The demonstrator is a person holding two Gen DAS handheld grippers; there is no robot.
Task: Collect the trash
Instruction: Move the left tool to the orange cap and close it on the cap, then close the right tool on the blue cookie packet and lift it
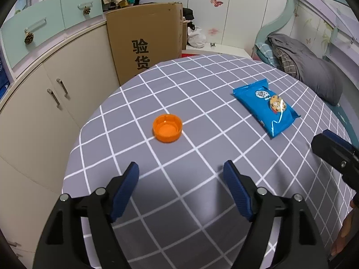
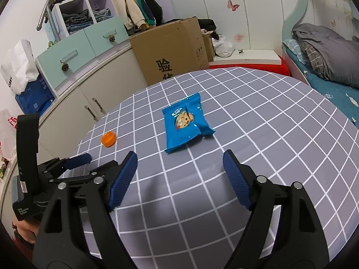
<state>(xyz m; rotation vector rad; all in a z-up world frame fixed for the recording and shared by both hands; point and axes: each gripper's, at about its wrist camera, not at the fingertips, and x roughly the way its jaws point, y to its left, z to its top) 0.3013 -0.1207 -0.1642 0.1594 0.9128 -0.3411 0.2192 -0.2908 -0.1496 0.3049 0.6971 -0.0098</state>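
An orange bottle cap (image 1: 167, 131) lies open side up on the grey checked table (image 1: 202, 201). A blue cookie wrapper (image 1: 265, 107) lies to its right. My left gripper (image 1: 181, 174) is open and empty, hovering just short of the cap. In the right wrist view my right gripper (image 2: 180, 163) is open and empty, just short of the cookie wrapper (image 2: 185, 122). The cap (image 2: 108, 139) lies further left there, and the left gripper (image 2: 76, 160) shows at the left edge. A right gripper finger (image 1: 332, 148) shows at the left wrist view's right edge.
A large cardboard box (image 1: 145, 44) stands behind the table. Beige cabinets (image 1: 44, 112) run along the left. A bed with a grey duvet (image 1: 309, 67) is at the right. White and blue bags (image 2: 22, 78) sit at the far left.
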